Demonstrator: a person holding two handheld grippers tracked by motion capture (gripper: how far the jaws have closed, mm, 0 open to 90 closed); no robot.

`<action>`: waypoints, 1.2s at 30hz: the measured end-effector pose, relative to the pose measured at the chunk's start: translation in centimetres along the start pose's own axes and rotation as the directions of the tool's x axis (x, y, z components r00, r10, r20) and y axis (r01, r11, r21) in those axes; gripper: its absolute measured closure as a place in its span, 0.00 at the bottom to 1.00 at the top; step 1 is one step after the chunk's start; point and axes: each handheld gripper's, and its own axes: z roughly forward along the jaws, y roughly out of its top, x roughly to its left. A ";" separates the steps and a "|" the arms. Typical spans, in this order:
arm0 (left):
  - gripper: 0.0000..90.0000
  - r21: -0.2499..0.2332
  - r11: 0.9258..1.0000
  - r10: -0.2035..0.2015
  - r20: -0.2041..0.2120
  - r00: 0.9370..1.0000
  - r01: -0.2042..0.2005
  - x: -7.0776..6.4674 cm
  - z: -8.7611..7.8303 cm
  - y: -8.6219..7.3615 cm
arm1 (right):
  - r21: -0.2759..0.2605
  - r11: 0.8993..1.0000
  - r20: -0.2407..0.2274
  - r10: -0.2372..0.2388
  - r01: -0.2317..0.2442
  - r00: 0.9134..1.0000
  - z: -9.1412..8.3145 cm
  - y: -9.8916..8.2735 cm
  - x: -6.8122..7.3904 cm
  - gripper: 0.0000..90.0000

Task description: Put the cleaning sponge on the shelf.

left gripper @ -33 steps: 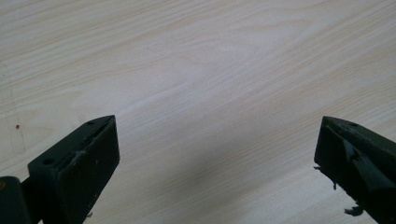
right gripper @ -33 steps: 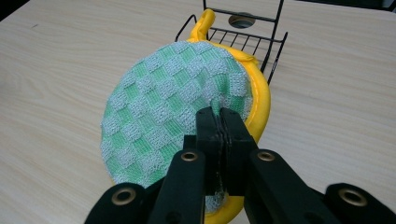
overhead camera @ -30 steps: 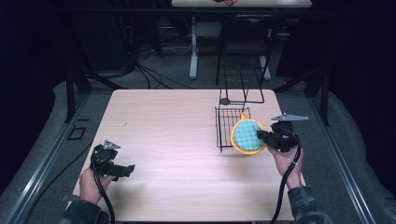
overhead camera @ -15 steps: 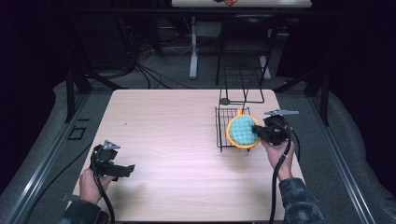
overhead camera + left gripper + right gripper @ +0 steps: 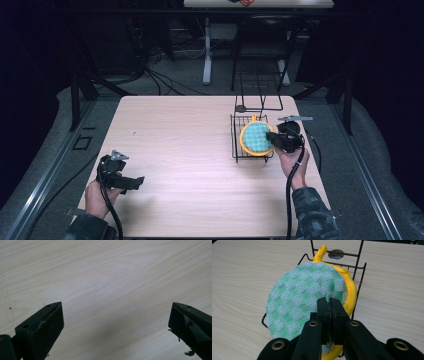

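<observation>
Green-and-white checked cloth with a yellow rim: the round pot holder [image 5: 307, 300] hangs pinched at its edge in the right gripper [image 5: 329, 305], whose jaws are clenched together on the fabric at about the pad's five o'clock. In the high view the pot holder [image 5: 256, 138] sits over the black wire rack [image 5: 237, 145] at the table's three o'clock side, its hanging loop [image 5: 320, 252] pointing to twelve o'clock over the rack's taller back frame. Whether its lower rim rests on the wires or hangs just above them I cannot tell.

By its look it is light, soft and quilted, so it should droop from a one-point grip yet not slip easily; the woven face gives the jaws bite. The bound rim looks the firmest place to hold, and the loop could snag on a wire.

At seven o'clock on the wooden table [image 5: 180, 130], well apart, the left gripper [image 5: 131, 182] rests with its jaws spread wide over bare wood, holding nothing.
</observation>
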 end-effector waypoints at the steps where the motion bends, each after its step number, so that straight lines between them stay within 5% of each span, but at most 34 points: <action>1: 0.00 0.000 1.000 0.001 -0.001 1.000 -0.001 0.0 0.0 0.0 | 0.002 1.000 0.000 0.001 -0.001 1.000 0.1 0.0 0.0 0.98; 31: 0.00 0.004 1.000 0.005 -0.003 1.000 -0.005 0.0 0.0 0.0 | 0.012 0.997 0.008 0.076 -0.076 0.997 3.5 -0.5 0.0 0.98; 36: 0.00 0.008 1.000 0.007 0.001 1.000 -0.007 0.0 0.0 -0.1 | 0.021 0.998 0.013 0.060 -0.060 0.998 4.1 -0.6 -0.2 0.98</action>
